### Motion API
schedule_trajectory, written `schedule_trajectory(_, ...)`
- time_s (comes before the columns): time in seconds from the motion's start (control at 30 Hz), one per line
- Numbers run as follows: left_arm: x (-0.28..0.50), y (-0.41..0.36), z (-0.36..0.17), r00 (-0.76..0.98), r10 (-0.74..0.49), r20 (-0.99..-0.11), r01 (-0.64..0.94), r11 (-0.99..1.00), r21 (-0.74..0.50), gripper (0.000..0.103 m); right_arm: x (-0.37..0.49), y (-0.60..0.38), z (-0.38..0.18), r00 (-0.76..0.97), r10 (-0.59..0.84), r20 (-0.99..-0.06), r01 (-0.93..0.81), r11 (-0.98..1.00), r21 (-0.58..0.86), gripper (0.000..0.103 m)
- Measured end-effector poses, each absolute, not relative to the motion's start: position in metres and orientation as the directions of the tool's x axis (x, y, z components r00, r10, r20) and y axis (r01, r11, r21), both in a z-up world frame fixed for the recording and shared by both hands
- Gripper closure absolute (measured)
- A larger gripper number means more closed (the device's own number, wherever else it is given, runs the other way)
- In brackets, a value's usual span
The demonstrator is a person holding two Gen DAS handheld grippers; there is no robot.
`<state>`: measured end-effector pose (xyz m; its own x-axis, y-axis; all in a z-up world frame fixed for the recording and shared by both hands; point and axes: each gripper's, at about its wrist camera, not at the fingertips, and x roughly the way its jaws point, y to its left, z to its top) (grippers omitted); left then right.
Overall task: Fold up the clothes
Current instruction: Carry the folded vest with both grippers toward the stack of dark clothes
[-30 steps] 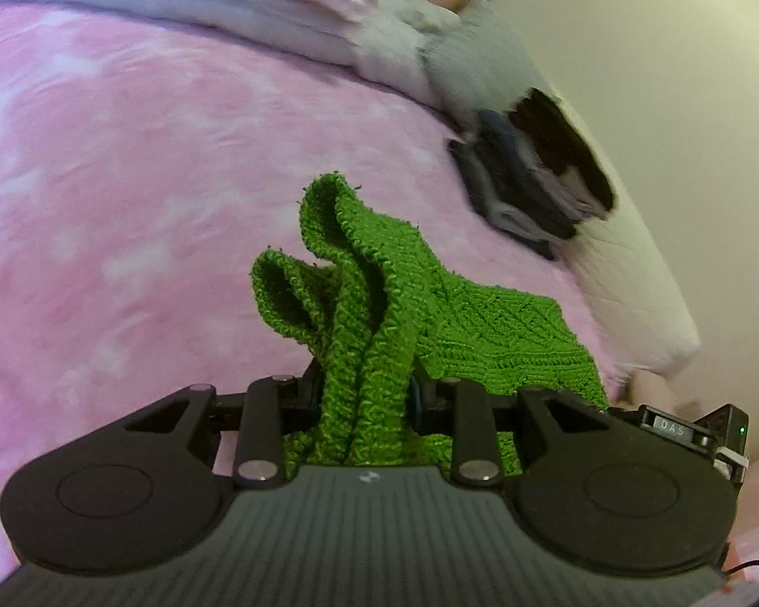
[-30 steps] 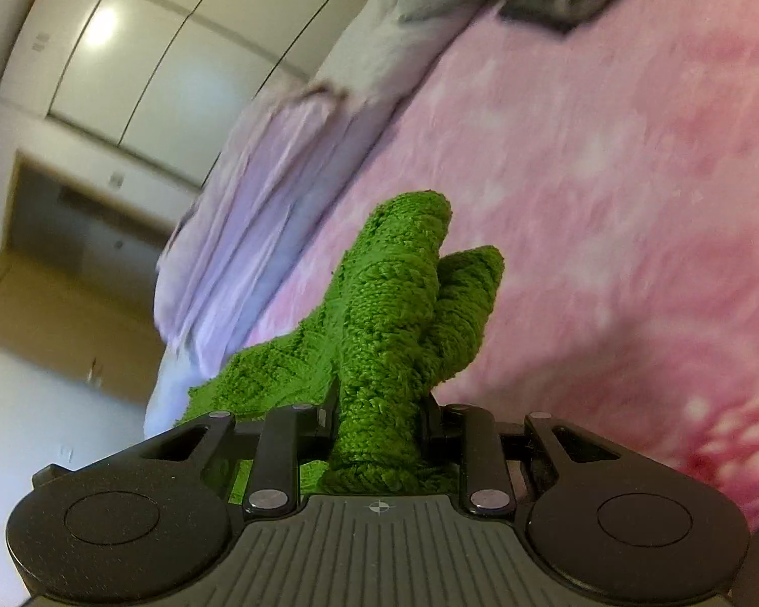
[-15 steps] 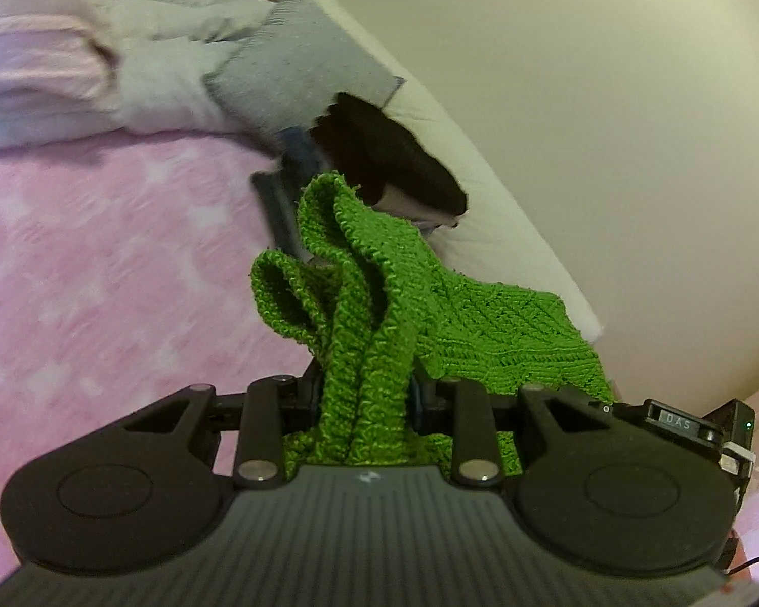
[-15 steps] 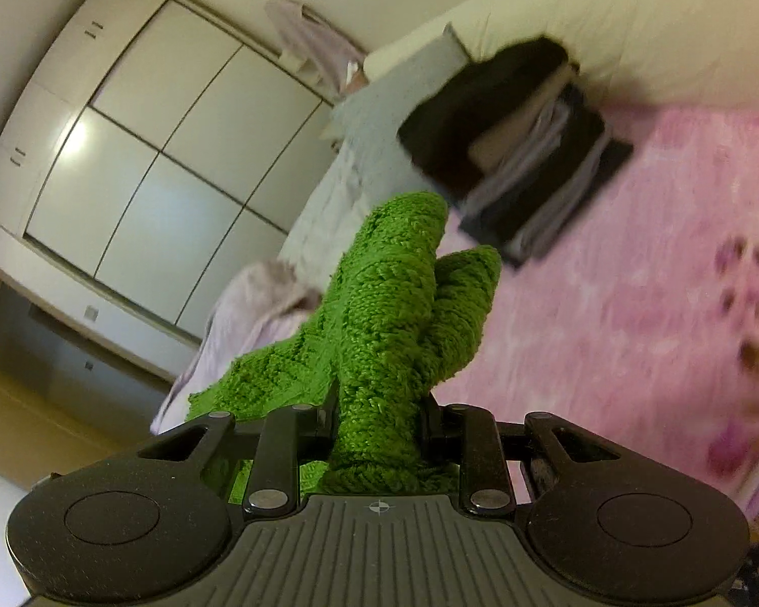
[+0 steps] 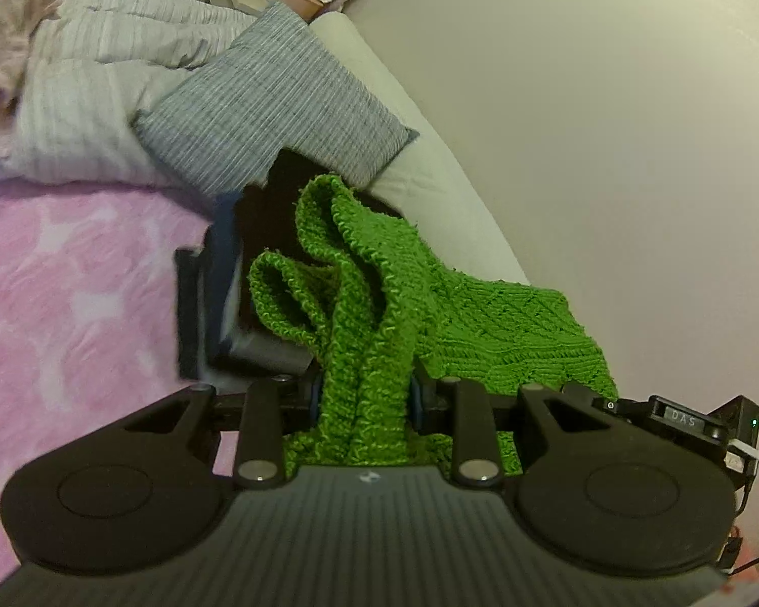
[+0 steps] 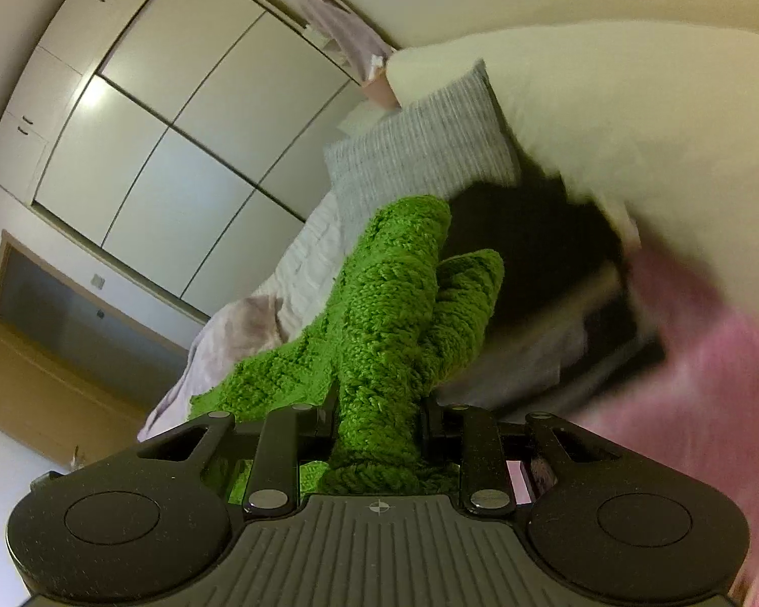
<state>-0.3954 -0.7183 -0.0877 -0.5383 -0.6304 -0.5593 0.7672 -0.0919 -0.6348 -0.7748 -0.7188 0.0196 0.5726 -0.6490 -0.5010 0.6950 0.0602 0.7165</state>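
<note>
A folded green knitted garment [image 5: 379,303] hangs between both grippers, off the bed. My left gripper [image 5: 363,394] is shut on one bunched end of it, and the rest drapes away to the right. My right gripper [image 6: 377,415] is shut on the other bunched end of the green knit [image 6: 394,313], whose body trails to the left. Just past the knit lies a stack of folded dark clothes [image 5: 217,298], blurred in the right wrist view as the dark stack [image 6: 546,278]. The fingertips of both grippers are hidden by the wool.
A pink patterned blanket [image 5: 76,293] covers the bed. A grey striped pillow [image 5: 278,106] and a cream pillow [image 6: 632,116] lie behind the stack, against the wall. A crumpled quilt [image 5: 101,76] lies at the bed's head. White wardrobe doors [image 6: 177,126] stand beyond.
Both grippers have carried the green knit up and across the pink blanket toward the dark stack and pillows, which now fill the view just ahead. The grips have not changed.
</note>
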Motion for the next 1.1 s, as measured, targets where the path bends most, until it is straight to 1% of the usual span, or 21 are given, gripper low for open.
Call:
schedule_trajectory(0.07, -0.412, -0.762, -0.074, -0.524, -0.646, -0.556, 0.777, -0.095, -0.622, 0.078, -0.790, -0.764, 0.027, 0.586, -0.653, -0.480, 0.689, 0.090, 0.719, 0.080)
schedule_trajectory(0.17, -0.428, -0.819, -0.053, -0.510, -0.683, -0.524, 0.782, -0.113, -0.613, 0.078, -0.800, -0.813, 0.041, 0.592, -0.676, -0.439, 0.691, 0.146, 0.708, 0.080)
schedule_trajectory(0.3, -0.440, -0.865, -0.044, -0.493, -0.724, -0.482, 0.787, -0.136, -0.602, 0.077, -0.809, -0.856, 0.039, 0.607, -0.695, -0.385, 0.673, 0.192, 0.715, 0.080)
schedule_trajectory(0.4, -0.442, -0.886, -0.061, -0.491, -0.724, -0.484, 0.782, -0.121, -0.611, 0.077, -0.812, -0.878, 0.018, 0.619, -0.684, -0.386, 0.663, 0.192, 0.724, 0.080)
schedule_trajectory(0.53, -0.445, -0.905, -0.087, -0.482, -0.711, -0.513, 0.782, -0.085, -0.618, 0.077, -0.817, -0.899, -0.007, 0.629, -0.657, -0.417, 0.660, 0.168, 0.732, 0.080)
schedule_trajectory(0.67, -0.449, -0.909, -0.108, -0.470, -0.708, -0.526, 0.783, -0.060, -0.619, 0.077, -0.825, -0.922, -0.031, 0.634, -0.641, -0.432, 0.663, 0.164, 0.730, 0.080)
schedule_trajectory(0.77, -0.449, -0.915, -0.132, -0.463, -0.714, -0.525, 0.773, -0.035, -0.634, 0.077, -0.826, -0.932, -0.053, 0.623, -0.636, -0.457, 0.667, 0.126, 0.734, 0.078)
schedule_trajectory(0.83, -0.449, -0.920, -0.148, -0.431, -0.720, -0.544, 0.796, -0.020, -0.605, 0.075, -0.820, -0.935, -0.069, 0.589, -0.637, -0.498, 0.703, 0.100, 0.704, 0.075)
schedule_trajectory(0.87, -0.449, -0.921, -0.156, -0.411, -0.724, -0.554, 0.813, -0.015, -0.583, 0.071, -0.815, -0.935, -0.075, 0.558, -0.633, -0.536, 0.736, 0.079, 0.673, 0.071)
schedule_trajectory(0.9, -0.448, -0.922, -0.164, -0.392, -0.720, -0.573, 0.826, 0.000, -0.564, 0.063, -0.812, -0.936, -0.081, 0.526, -0.625, -0.577, 0.765, 0.052, 0.642, 0.066)
schedule_trajectory(0.93, -0.446, -0.923, -0.169, -0.380, -0.715, -0.587, 0.830, 0.017, -0.557, 0.061, -0.810, -0.934, -0.085, 0.509, -0.620, -0.598, 0.777, 0.032, 0.629, 0.063)
schedule_trajectory(1.0, -0.443, -0.923, -0.170, -0.362, -0.713, -0.601, 0.837, 0.035, -0.546, 0.057, -0.811, -0.928, -0.083, 0.495, -0.634, -0.594, 0.780, 0.022, 0.626, 0.056)
schedule_trajectory(1.03, -0.443, -0.922, -0.165, -0.347, -0.714, -0.608, 0.853, 0.029, -0.521, 0.056, -0.811, -0.924, -0.077, 0.468, -0.649, -0.600, 0.799, 0.020, 0.602, 0.054)
schedule_trajectory(1.1, -0.447, -0.915, -0.150, -0.277, -0.729, -0.626, 0.902, 0.027, -0.432, 0.050, -0.809, -0.913, -0.059, 0.383, -0.703, -0.598, 0.857, 0.029, 0.515, 0.053)
